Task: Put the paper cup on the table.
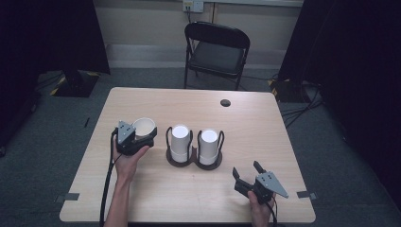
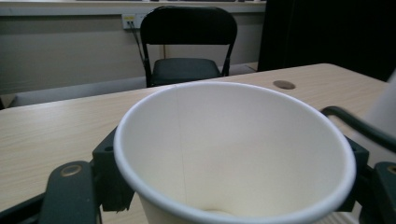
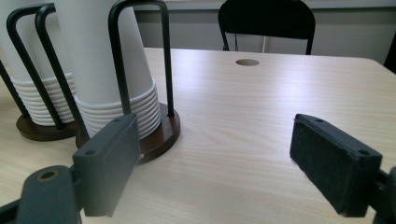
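Wooden table [image 1: 156,194] carries two stacks of white cups [image 1: 180,142] in a black holder [image 1: 194,160] near its middle. Left of them, the left gripper [image 1: 138,135] clasps a single paper cup [image 1: 143,126], mouth up. At the near right, the right gripper [image 1: 246,171] rests with jaws spread, nothing between them.

A plain workroom with one table and one chair

A light wooden table [image 1: 189,189] with a round cable hole [image 1: 225,102] stands on grey carpet [image 1: 61,142] — behind it a black folding chair [image 1: 216,52] faces the pale wall [image 1: 142,21], where a socket plate [image 1: 193,5] sits high up. Dark curtains [image 1: 359,56] hang at both sides — cables [image 1: 302,106] trail across the floor at the right.
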